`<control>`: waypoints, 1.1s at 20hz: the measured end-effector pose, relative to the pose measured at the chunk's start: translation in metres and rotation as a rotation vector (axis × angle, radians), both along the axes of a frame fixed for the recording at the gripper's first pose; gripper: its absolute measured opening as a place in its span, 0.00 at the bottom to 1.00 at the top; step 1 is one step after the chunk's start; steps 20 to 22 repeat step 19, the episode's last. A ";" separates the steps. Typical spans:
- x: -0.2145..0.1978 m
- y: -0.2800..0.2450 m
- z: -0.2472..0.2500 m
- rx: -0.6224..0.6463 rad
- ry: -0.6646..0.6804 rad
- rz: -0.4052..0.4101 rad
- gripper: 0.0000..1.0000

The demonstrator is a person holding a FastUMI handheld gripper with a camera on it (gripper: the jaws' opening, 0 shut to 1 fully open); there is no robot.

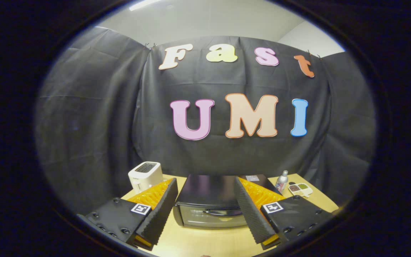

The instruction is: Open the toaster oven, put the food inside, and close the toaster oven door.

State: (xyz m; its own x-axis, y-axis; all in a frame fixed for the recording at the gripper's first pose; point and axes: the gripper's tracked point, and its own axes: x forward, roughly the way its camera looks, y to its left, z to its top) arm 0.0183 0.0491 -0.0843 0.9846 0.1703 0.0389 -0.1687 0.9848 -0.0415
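Black toaster oven (211, 205): door shut, on tabletop (205, 241); fits start or finish.
Gripper (205, 210): jaws wide, holding nothing.

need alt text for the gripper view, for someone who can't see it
A dark, boxy toaster oven with its glass door closed sits on a light wooden table, seen between the open claw fingers, which hold nothing. Beyond the fingers stand a white pop-up toaster, a small clear bottle and a white divided dish.
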 end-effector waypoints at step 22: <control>-0.016 -0.011 -0.002 0.023 -0.023 0.004 0.97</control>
